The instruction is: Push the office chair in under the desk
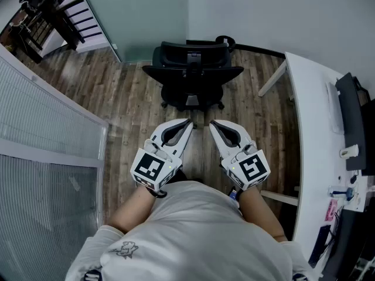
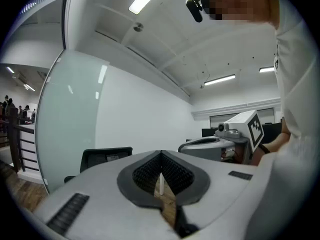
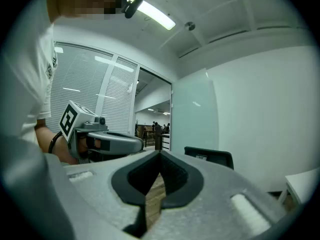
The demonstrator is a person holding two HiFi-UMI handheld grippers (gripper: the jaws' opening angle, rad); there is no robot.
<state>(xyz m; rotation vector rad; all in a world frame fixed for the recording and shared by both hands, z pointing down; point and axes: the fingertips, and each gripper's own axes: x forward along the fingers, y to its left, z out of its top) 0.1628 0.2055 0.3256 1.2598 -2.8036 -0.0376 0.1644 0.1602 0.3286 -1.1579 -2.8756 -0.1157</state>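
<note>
1. Black chair (image 1: 192, 70) stands ahead, apart from the desk (image 1: 313, 139) on your right.
2. Left gripper (image 1: 187, 123) and right gripper (image 1: 212, 124): both closed, empty.
3. Push off-centre and you may swivel it wide.

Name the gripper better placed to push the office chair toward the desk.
Left, narrowly: both are shut, short of the office chair, but the left gripper is on the side away from the desk.
</note>
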